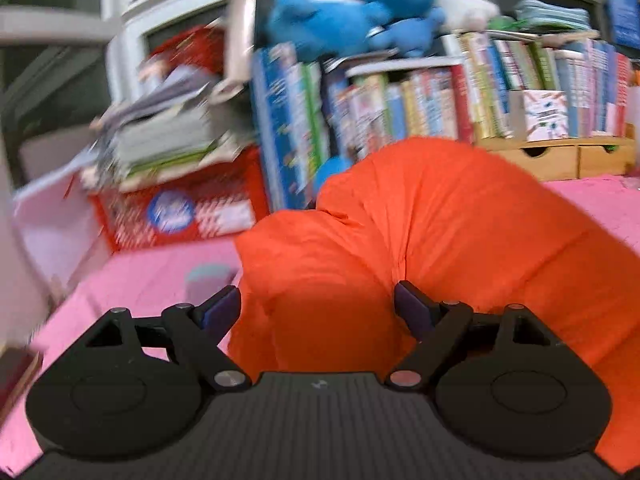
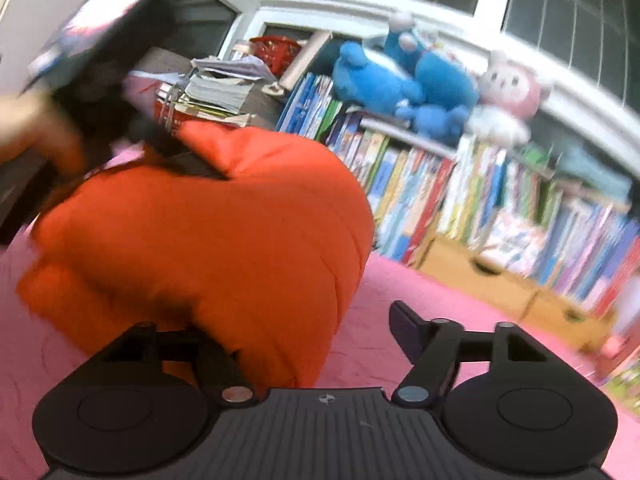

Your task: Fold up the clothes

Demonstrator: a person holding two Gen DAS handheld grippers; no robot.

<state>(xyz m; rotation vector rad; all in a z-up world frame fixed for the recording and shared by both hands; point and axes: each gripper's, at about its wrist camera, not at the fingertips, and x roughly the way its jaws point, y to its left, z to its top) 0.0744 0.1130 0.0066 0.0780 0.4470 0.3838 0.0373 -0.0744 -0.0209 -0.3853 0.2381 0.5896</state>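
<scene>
One puffy orange padded garment (image 1: 420, 240) sits bunched in a rounded heap on the pink quilted tabletop (image 1: 140, 280), in front of a shelf of colourful books (image 1: 400, 104). The left gripper (image 1: 318, 308) stands wide with fabric between its fingers but not pinched. The right gripper (image 2: 304, 340) is also wide, holding nothing, the heap's edge bulging over its left finger. A good fold likely calls for pressing the bulk flat first.
</scene>
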